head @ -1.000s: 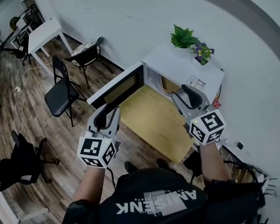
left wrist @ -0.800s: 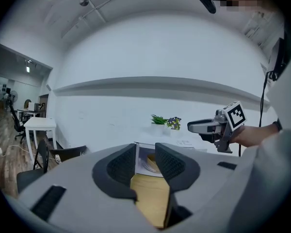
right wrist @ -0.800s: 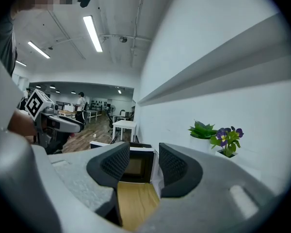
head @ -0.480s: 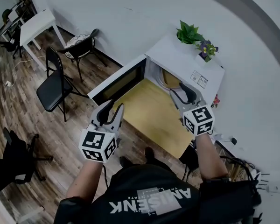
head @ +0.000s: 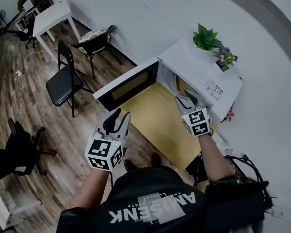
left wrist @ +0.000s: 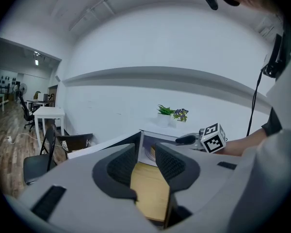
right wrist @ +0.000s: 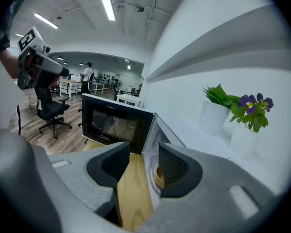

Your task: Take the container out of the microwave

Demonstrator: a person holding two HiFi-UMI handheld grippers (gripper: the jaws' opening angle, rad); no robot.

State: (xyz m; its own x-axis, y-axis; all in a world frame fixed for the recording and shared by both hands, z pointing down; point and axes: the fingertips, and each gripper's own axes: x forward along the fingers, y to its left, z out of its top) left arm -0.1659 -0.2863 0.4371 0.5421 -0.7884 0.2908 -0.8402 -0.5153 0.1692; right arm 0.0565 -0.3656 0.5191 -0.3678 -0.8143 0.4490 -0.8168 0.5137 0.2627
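The white microwave (head: 200,71) stands on a wooden table (head: 157,125) with its door (head: 128,84) swung wide to the left. A yellowish container (right wrist: 157,174) shows inside the cavity, partly hidden; it also peeks out as the container (head: 181,85) in the head view. My right gripper (head: 185,98) is open and empty just in front of the cavity mouth, jaws pointing in. My left gripper (head: 119,116) is open and empty, lower left, near the door's outer edge. In the right gripper view the right gripper (right wrist: 143,154) frames the opening; the left gripper (left wrist: 144,154) looks at the microwave from farther back.
A green plant (head: 206,37) and a pot of purple flowers (head: 225,58) sit on top of the microwave. Black chairs (head: 63,84) and a white table (head: 51,18) stand on the wood floor at left. An office chair (head: 19,149) is at far left.
My right gripper has moved forward and up to the microwave opening. The left gripper has stayed low by the door. The head view has shifted slightly.
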